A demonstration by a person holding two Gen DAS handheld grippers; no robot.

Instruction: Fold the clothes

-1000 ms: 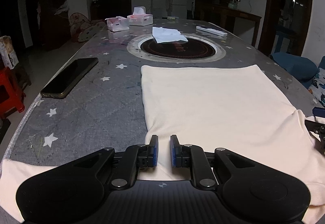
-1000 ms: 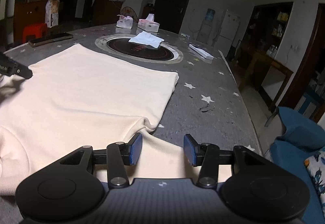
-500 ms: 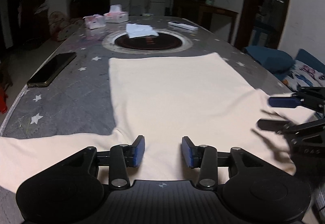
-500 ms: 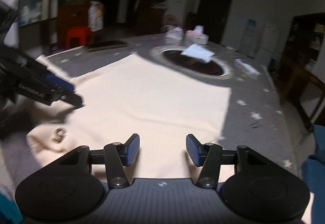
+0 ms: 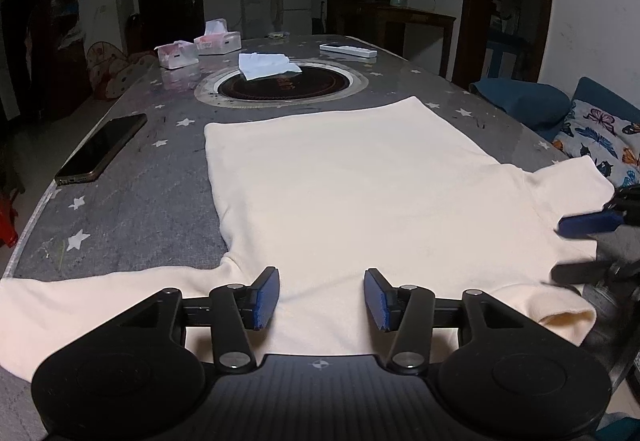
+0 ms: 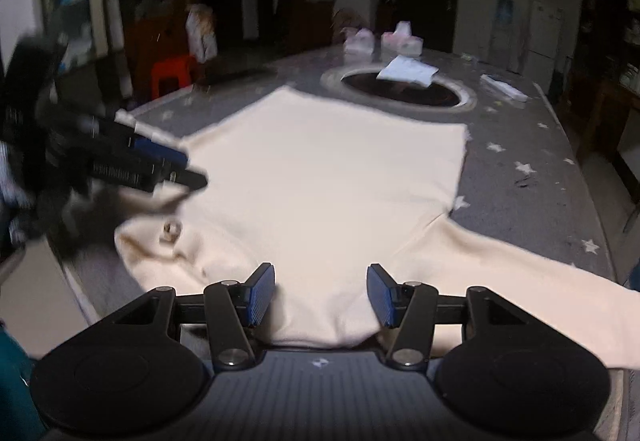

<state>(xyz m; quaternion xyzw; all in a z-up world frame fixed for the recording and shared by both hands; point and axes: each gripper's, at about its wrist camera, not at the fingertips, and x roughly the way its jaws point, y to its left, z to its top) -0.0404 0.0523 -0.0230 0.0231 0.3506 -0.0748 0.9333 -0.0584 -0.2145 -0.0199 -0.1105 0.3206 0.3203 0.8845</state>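
cream shirt (image 5: pixel 360 201) lies flat beneath both parted jaws.

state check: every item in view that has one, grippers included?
cream shirt: spread flat on table, unfolded, both sleeves out
left gripper: open, jaws just opening, above the shirt, gripping nothing
right gripper: open, above the shirt, gripping nothing
phone: flat, screen dark
tissue boxes: tissue sticking up

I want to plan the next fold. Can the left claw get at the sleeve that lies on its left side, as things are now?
Probably yes. The left claw stands open and empty over the cream shirt, and the sleeve lies flat on the table just beside it, with nothing on it.
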